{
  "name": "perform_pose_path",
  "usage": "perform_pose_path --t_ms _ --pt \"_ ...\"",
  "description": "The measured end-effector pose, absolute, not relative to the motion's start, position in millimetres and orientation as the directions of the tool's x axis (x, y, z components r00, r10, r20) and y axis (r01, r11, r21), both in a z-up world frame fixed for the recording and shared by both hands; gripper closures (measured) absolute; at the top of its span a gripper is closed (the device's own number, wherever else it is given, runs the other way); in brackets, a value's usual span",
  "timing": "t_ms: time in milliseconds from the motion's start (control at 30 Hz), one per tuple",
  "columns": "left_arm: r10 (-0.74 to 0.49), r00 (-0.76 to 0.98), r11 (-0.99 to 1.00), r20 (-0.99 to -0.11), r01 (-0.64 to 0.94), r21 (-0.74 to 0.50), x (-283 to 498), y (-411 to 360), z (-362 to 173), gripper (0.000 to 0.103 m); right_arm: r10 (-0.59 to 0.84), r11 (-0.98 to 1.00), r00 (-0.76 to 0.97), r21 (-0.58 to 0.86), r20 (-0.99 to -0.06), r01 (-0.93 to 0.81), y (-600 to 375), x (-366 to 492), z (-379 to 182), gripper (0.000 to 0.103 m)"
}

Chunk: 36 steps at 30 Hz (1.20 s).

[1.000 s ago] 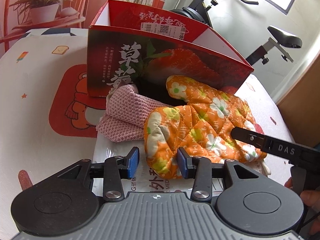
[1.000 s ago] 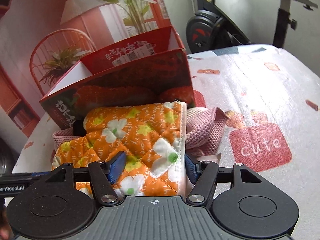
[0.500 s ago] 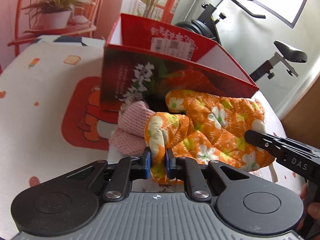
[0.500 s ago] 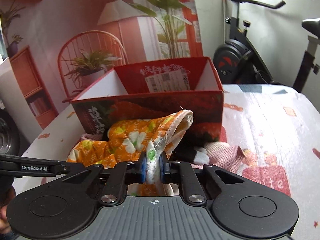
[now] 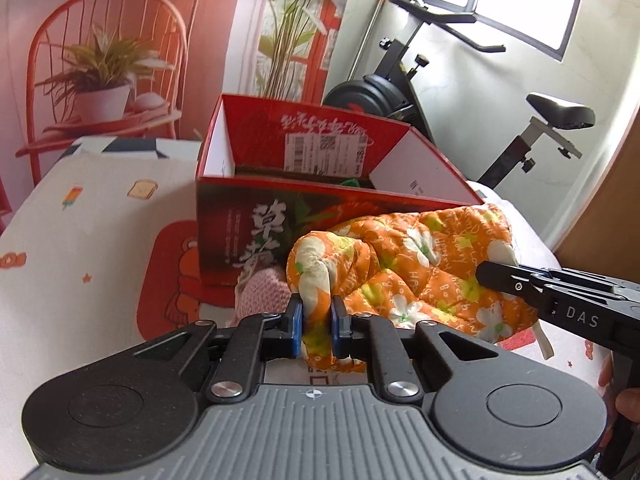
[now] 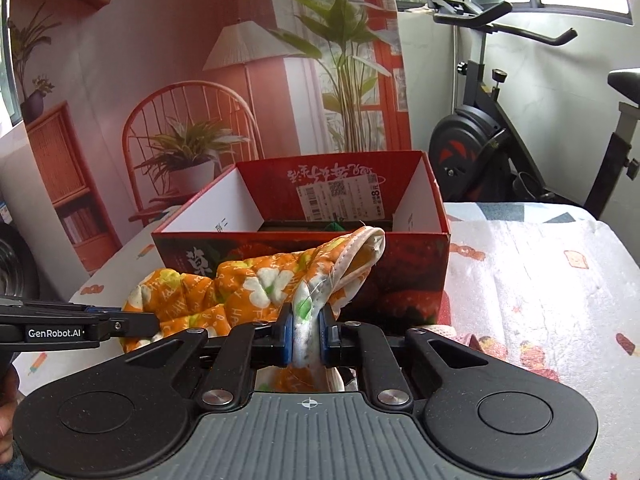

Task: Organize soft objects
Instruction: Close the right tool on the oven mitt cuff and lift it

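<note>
Both claws, left point(image 5: 316, 322) and right point(image 6: 306, 334), clench opposite ends of the orange floral oven mitt point(image 5: 420, 268) before the red box point(image 6: 304, 216) on the bench point(image 6: 540, 292).

Quilted fabric oven mitt point(image 5: 420, 272) is orange with white flowers and green-yellow dots, its cuff edged white; beside it, knitted pink cloth point(image 5: 262, 294); behind it, open cardboard box point(image 6: 404, 264) is dark red, strawberry-printed outside, white inside; the tablecloth point(image 5: 100, 216) is white with red cartoon patches
</note>
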State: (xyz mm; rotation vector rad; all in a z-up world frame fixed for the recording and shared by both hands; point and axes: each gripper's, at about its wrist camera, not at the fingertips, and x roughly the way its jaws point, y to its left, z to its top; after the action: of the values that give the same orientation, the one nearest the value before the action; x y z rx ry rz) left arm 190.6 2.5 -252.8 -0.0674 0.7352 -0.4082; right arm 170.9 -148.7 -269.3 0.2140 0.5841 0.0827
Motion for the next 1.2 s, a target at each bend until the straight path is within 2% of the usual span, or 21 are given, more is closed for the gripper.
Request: perform_pose_path --t_ms 833,1200 --pt "-0.442 0.74 0.897 -0.507 0.351 -0.27 188 23 -195 0.088 0.16 0.976 0.885 0.205 -0.438 -0.074 -144 172 -203 0.092" --pt "-0.434 0.755 0.899 -0.492 0.33 -0.287 232 19 -182 0.088 0.176 0.973 0.894 0.212 -0.412 -0.094 -155 219 -183 0.092"
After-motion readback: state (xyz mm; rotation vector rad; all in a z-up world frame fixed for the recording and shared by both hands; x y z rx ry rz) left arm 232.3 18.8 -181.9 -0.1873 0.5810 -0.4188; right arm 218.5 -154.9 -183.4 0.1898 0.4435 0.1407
